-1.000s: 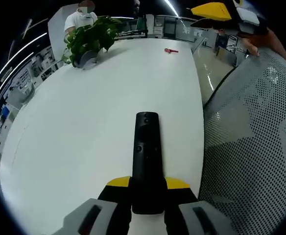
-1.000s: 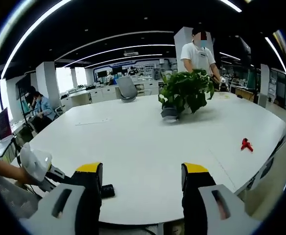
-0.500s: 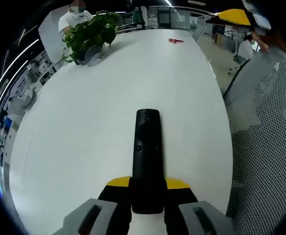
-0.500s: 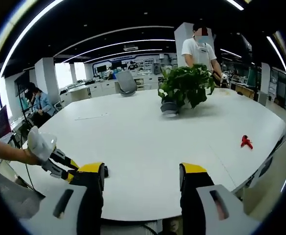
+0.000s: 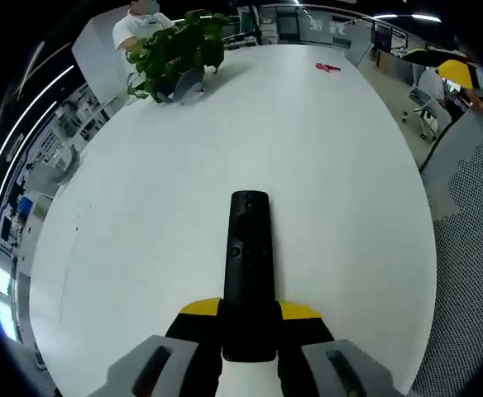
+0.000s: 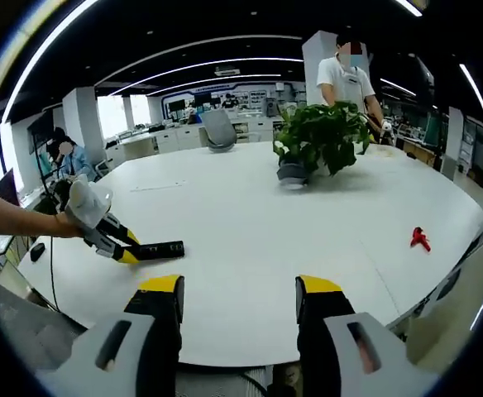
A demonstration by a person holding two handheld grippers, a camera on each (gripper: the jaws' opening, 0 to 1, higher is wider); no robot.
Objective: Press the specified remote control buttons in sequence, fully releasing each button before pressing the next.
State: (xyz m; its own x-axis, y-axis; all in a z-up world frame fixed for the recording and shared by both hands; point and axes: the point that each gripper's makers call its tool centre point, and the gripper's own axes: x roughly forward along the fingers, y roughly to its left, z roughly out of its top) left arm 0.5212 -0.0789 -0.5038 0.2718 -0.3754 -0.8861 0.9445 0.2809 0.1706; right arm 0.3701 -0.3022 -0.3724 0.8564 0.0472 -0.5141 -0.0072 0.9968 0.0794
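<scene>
We have carried the remote (image 5: 249, 256), pinched in our left gripper (image 5: 249, 327), further over the table (image 5: 142, 207); our right gripper (image 6: 237, 302) stays spread, no button pressed yet.

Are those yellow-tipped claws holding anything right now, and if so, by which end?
The left gripper holds a black remote control by its near end, the rest pointing out over the white table. The right gripper is open, holding nothing.
</scene>
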